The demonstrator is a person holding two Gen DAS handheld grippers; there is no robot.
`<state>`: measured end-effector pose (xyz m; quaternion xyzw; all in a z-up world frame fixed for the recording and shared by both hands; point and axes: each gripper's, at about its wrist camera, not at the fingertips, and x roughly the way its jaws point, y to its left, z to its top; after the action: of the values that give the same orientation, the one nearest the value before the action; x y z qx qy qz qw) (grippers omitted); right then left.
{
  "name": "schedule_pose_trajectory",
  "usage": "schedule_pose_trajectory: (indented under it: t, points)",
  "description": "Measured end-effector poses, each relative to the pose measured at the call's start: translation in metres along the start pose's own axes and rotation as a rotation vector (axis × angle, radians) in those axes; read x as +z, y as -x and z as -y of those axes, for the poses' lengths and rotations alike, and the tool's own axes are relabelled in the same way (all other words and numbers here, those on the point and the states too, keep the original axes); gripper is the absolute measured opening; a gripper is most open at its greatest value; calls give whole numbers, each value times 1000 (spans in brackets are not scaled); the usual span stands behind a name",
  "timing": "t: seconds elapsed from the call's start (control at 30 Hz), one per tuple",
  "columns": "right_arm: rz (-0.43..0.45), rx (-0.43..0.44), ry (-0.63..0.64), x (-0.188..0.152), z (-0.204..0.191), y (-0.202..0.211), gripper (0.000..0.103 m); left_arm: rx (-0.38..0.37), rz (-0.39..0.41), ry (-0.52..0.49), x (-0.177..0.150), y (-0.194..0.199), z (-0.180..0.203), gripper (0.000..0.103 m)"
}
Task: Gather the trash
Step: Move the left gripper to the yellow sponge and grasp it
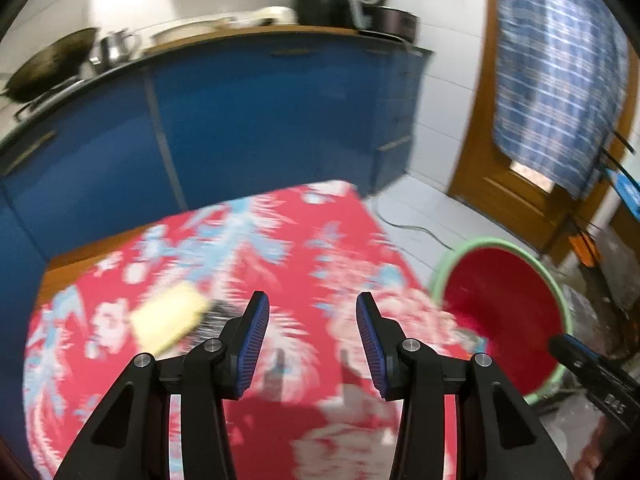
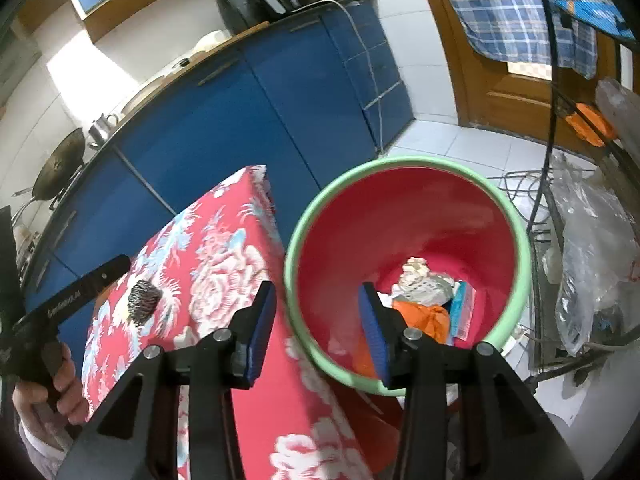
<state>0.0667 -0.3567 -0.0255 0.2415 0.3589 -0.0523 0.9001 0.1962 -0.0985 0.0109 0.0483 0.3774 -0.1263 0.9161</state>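
A red bucket with a green rim (image 2: 304, 236) stands on the floor right of the table. Inside lie an orange wrapper (image 2: 428, 316), crumpled white paper (image 2: 420, 280) and a blue packet (image 2: 462, 308). My right gripper (image 2: 318, 292) hangs open and empty over the bucket's near-left rim. On the red floral tablecloth (image 1: 280, 248) rest a yellow piece (image 1: 168, 318) and a dark steel scrubber (image 2: 142, 302). My left gripper (image 1: 312, 308) is open above the cloth, just right of those two, with nothing between its fingers. The left wrist view is blurred.
Blue kitchen cabinets (image 1: 260, 120) run behind the table, with a wok (image 1: 48, 68) and appliances on the counter. A wooden door with a checked cloth (image 2: 516, 8) is at the right. Cables and plastic bags (image 2: 592, 248) crowd the floor beside the bucket.
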Motion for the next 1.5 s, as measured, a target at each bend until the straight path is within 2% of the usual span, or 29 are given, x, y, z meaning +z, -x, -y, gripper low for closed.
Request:
schedule_pose_trajectory:
  t: [0.2,0.4,0.6,0.8,0.87,1.07,1.2,1.5]
  points:
    - [0,14,28,-2,-24,-1,49,76,-17,54,8,-7,-57,47]
    - [-18,16,70,-7,-45,-5,49,121,-70,77,12,-32,-96,51]
    - [-33,0,92,-11,-56,-10,52,128,-145,48,2,-60,-117,58]
    - [-49,-17,99,-11,-60,-18,52,136,-206,-29,-9,-85,-120,62]
    - [-58,-18,99,-12,-62,-21,52,119,-205,-52,-8,-90,-119,66]
    - [-72,-27,110,-13,-67,-28,52,82,-202,-61,-5,-97,-117,68]
    - [-71,-29,112,-14,-69,-29,52,35,-225,-35,-9,-100,-119,68]
    - [-81,-23,123,-15,-76,-35,52,-3,-228,26,-18,-101,-127,66]
